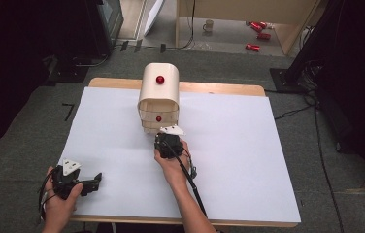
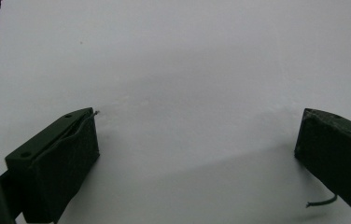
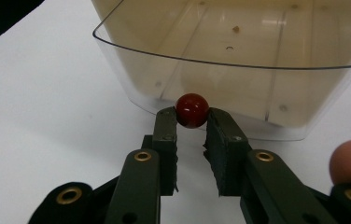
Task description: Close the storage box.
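Evidently the right gripper [image 3: 192, 122] is clamping the bottom drawer's [image 3: 239, 60] small, slick red knob [image 3: 192, 110], while the left gripper [image 2: 197, 140] is resting wide open.

No legible text, label, brand, number or sign appears in any view. The red cans [image 1: 258, 34] on the floor beyond the counter are too small and blurred for any print to be read. The drawer unit [image 1: 158, 97] carries no markings.
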### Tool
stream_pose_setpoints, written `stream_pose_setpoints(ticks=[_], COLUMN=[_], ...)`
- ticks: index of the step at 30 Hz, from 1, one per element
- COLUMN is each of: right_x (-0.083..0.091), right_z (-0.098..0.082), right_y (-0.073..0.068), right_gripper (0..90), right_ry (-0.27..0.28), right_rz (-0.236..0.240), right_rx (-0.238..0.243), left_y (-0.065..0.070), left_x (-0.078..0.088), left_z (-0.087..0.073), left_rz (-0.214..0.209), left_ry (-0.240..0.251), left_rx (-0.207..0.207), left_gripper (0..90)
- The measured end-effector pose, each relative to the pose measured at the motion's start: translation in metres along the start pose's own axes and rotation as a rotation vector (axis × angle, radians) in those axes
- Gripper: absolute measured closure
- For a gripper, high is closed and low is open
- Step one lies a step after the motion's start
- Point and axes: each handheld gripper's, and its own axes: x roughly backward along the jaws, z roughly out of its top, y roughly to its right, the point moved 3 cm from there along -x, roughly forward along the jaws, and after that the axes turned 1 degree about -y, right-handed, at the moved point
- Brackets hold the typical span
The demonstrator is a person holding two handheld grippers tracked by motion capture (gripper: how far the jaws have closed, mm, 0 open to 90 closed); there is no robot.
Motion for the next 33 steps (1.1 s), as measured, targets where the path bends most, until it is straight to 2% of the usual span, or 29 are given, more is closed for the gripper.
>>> stream_pose_setpoints(ticks=[16, 20, 21, 22, 23, 24, 25, 26, 29, 32, 33], right_x=[-0.006, -0.004, -0.004, -0.002, 0.000, 0.000, 0.004, 0.004, 0.016, 0.022, 0.029], right_z=[0.005, 0.005, 0.005, 0.005, 0.005, 0.005, 0.005, 0.005, 0.004, 0.004, 0.003], right_y=[0.003, 0.004, 0.004, 0.005, 0.006, 0.006, 0.008, 0.008, 0.019, 0.025, 0.032], right_gripper=[74.5, 47.4, 47.4, 32.0, 23.9, 23.9, 11.8, 11.8, 0.0, 0.0, 0.0], right_ry=[0.003, -0.011, -0.011, -0.016, -0.024, -0.024, -0.037, -0.037, -0.034, -0.022, -0.016], right_rz=[-0.002, 0.033, 0.033, 0.024, 0.027, 0.027, 0.035, 0.035, 0.064, 0.069, 0.061], right_rx=[0.018, 0.036, 0.036, 0.062, 0.070, 0.070, 0.087, 0.087, 0.090, 0.097, 0.097], left_y=[0.000, 0.000, 0.000, 0.000, 0.000, 0.000, 0.000, 0.000, 0.000, 0.000, 0.000], left_x=[0.000, 0.000, 0.000, 0.000, 0.000, 0.000, 0.000, 0.000, 0.000, 0.000, 0.000], left_z=[0.000, 0.000, 0.000, 0.000, 0.000, 0.000, 0.000, 0.000, 0.000, 0.000, 0.000], left_rz=[-0.001, -0.001, -0.001, -0.001, -0.001, -0.001, -0.001, -0.001, 0.000, 0.000, 0.000], left_ry=[0.000, 0.000, 0.000, 0.000, 0.000, 0.000, 0.000, 0.000, 0.000, 0.000, 0.000], left_rx=[0.001, 0.001, 0.001, 0.001, 0.001, 0.001, 0.001, 0.001, 0.001, 0.001, 0.001], left_gripper=[0.0, 0.0, 0.0, 0.0, 0.0, 0.0, 0.0, 0.0, 0.0, 0.0, 0.0])
